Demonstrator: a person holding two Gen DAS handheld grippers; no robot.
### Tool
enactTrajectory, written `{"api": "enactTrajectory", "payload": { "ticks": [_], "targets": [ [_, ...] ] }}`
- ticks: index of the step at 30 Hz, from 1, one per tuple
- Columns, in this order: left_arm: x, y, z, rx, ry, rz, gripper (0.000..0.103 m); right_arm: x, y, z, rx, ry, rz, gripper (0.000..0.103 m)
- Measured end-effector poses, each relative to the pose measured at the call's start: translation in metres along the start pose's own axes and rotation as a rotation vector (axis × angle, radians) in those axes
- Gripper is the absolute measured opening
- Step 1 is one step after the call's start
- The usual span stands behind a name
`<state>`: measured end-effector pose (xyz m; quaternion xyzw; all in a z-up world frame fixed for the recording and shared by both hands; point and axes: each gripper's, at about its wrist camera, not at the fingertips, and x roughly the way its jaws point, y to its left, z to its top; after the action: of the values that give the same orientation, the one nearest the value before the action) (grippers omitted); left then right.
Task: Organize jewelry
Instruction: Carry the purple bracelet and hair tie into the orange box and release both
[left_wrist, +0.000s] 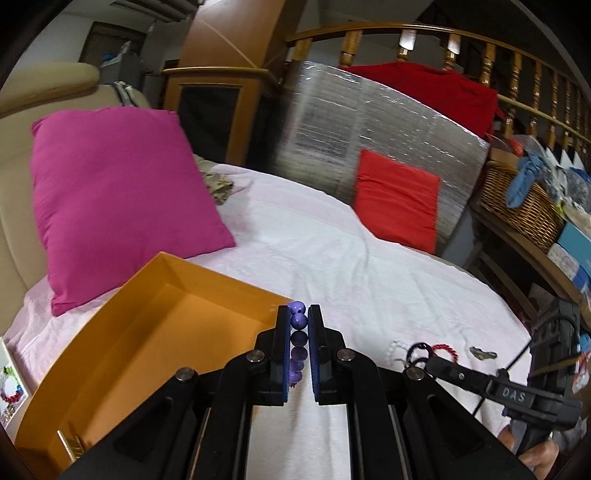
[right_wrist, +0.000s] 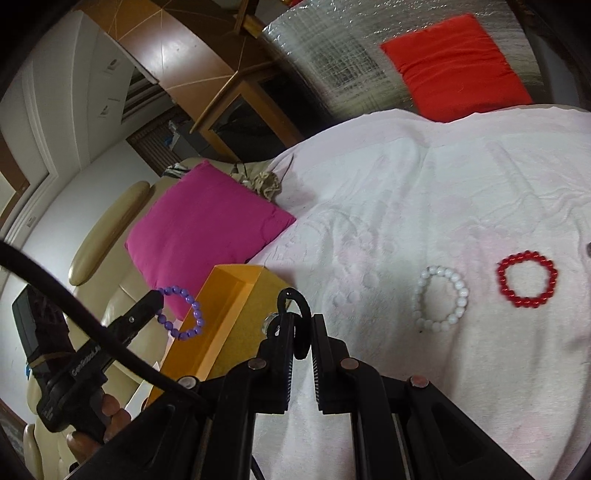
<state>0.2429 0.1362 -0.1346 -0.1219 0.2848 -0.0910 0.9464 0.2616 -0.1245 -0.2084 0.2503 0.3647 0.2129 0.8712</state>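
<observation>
Beads of a purple bracelet (left_wrist: 298, 334) sit pinched between the closed fingers of the left tool (left_wrist: 298, 317), low in the middle of the left wrist frame, with the orange box (left_wrist: 177, 321) open just to its left on the white towel (left_wrist: 332, 251). From the right wrist view the same bracelet (right_wrist: 183, 312) hangs as a full loop from the left tool's tip (right_wrist: 157, 297), lower left of the frame, in front of the orange box (right_wrist: 229, 306) and the pink cushion (right_wrist: 207, 221).

The right tool (right_wrist: 301, 325) is likewise closed tight, gripping a black ring-shaped piece (right_wrist: 295, 306) that curls up above its fingertips at bottom centre. In the left wrist frame that tool (left_wrist: 428, 356) shows at the lower right, with the black ring (left_wrist: 419, 350) at its tip.

On the towel (right_wrist: 406, 184), right of the right tool, lie a white bead bracelet (right_wrist: 441, 299) and, further right, a red bead bracelet (right_wrist: 526, 278), apart from each other. A red cushion (right_wrist: 454, 62) leans at the upper right against a silver wrapped panel (right_wrist: 325, 55).
</observation>
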Motion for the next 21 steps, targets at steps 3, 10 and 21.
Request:
{"api": "enactTrajectory", "payload": {
  "ticks": [3,10,21],
  "targets": [
    [0.001,0.010,0.000,-0.036,0.000,0.031,0.009,0.007,0.004,-0.002,-0.009,0.014,0.003,0.010],
    [0.003,0.060,0.000,-0.259,0.018,-0.058,0.009,0.013,0.009,-0.008,-0.007,0.033,0.040,0.010],
    [0.001,0.104,-0.007,-0.375,0.050,-0.005,0.009,0.029,0.032,-0.012,-0.029,0.073,0.079,0.010]
  ]
}}
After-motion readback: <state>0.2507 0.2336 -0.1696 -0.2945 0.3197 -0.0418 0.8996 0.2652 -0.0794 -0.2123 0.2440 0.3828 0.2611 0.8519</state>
